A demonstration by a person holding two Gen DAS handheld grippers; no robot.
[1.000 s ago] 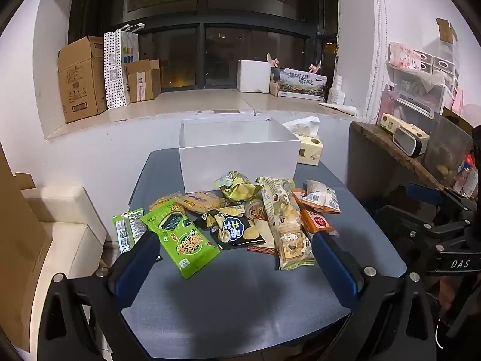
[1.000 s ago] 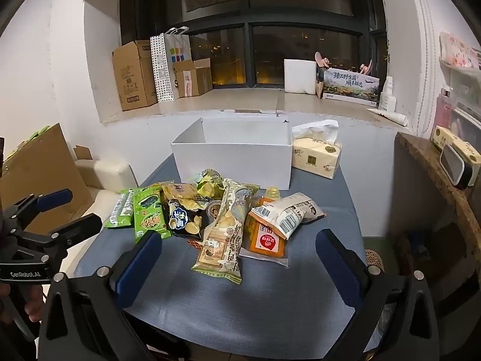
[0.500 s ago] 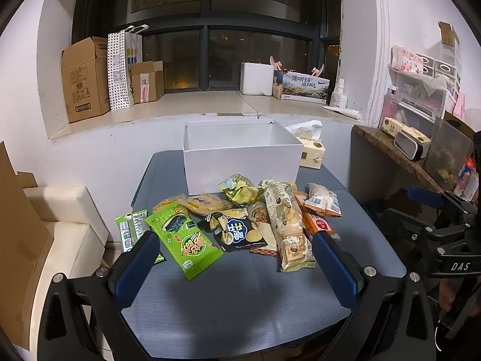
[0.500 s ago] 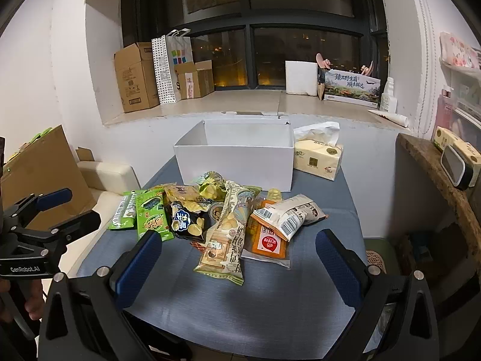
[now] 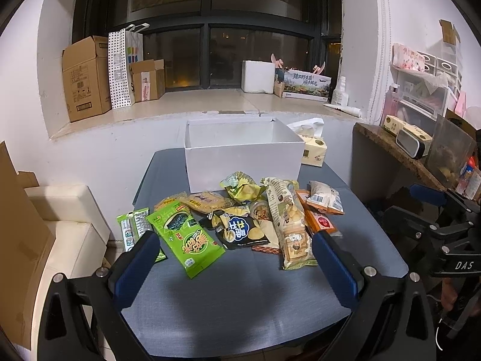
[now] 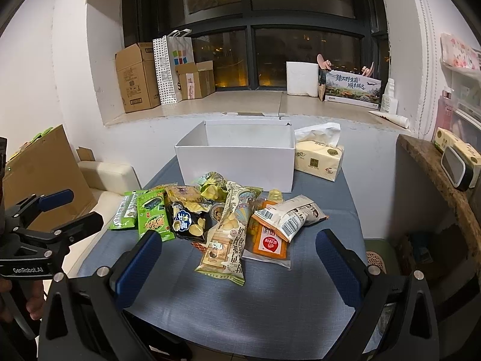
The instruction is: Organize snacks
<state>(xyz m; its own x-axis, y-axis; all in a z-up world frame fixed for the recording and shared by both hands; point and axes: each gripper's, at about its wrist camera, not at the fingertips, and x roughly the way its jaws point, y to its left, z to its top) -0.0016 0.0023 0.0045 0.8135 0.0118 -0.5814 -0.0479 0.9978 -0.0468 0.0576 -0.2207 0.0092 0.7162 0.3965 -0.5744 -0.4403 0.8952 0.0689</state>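
Observation:
Several snack packets lie in a pile on the blue-grey table: a green packet, a black chip bag, a long beige packet, an orange packet and a white packet. Behind the pile stands a white box with an open top, its inside bare as far as I see. My left gripper hovers open above the table's near side, short of the pile. My right gripper is also open, level with the long beige packet, holding nothing.
A tissue pack sits right of the white box. Cardboard boxes and a paper bag stand on the window ledge. A brown counter with a clock is on the right, a cream seat on the left.
Both views have tilted slightly, so the snacks and box sit a little lower in frame. Both grippers stay open and nothing on the table has moved.

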